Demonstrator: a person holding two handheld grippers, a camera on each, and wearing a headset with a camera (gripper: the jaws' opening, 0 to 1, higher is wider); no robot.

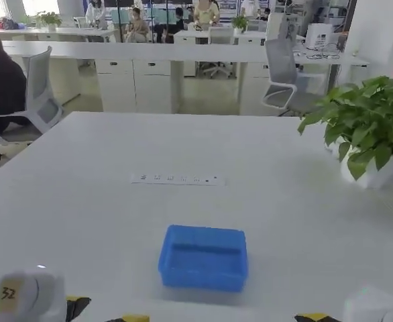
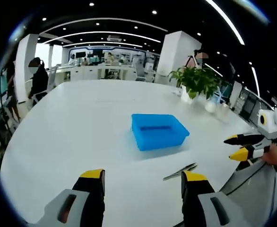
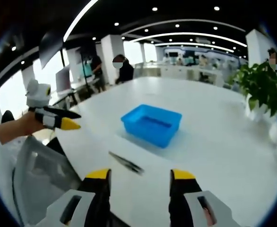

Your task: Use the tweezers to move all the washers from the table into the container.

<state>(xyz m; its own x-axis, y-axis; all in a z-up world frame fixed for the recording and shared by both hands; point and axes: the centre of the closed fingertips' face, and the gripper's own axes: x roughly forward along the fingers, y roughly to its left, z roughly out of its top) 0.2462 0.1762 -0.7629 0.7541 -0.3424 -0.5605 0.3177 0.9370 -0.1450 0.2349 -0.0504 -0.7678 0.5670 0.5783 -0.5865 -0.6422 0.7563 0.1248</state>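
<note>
While right gripper (image 3: 141,175) gapes | tweezers (image 3: 125,162) just ahead | container (image 3: 151,124) beyond

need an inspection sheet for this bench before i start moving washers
surface: white table, mostly bare
job's things: blue container upright, looks empty; tweezers lying flat between it and the grippers; row of small pieces beyond the container, too small to confirm as washers
clutter: potted plant at the table's right side
grippers: left gripper open, holding nothing; right gripper open, holding nothing
cables: nothing seen on this table
surroundings: open office, desks, chairs, people seated far back
</note>
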